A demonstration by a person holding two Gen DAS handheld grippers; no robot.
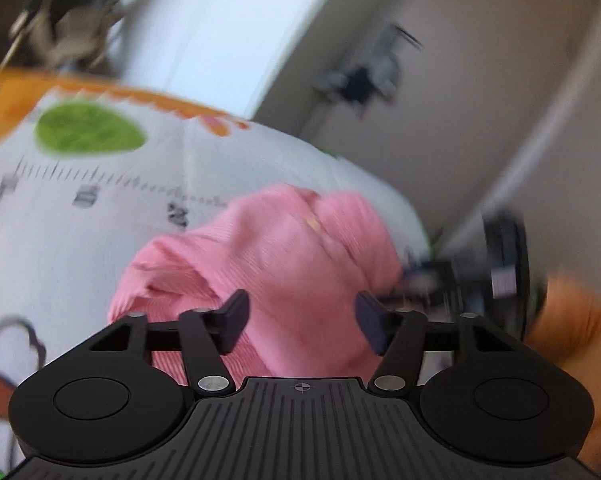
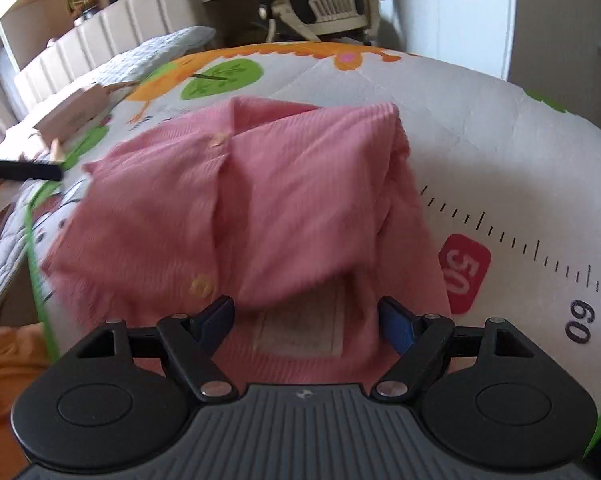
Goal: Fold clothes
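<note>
A pink ribbed garment [image 2: 260, 208] with pale yellow buttons lies partly folded on a white printed mat [image 2: 480, 128]. Its inside label [image 2: 300, 328] faces up near the right gripper. My right gripper [image 2: 306, 322] is open, its fingers spread just above the garment's near edge, holding nothing. In the blurred left wrist view the same pink garment [image 1: 268, 264] sits bunched in front of my left gripper [image 1: 300, 320], which is also open with cloth showing between its fingers. The other gripper [image 1: 496, 276] appears dark at the garment's right side.
The mat carries a printed ruler, a red "50" patch [image 2: 464, 272], green blobs and an orange border. A small pale box [image 2: 74, 114] and a dark bar [image 2: 20, 170] sit at the mat's left. An office chair [image 2: 324, 4] stands behind. Orange cloth [image 2: 8, 356] lies lower left.
</note>
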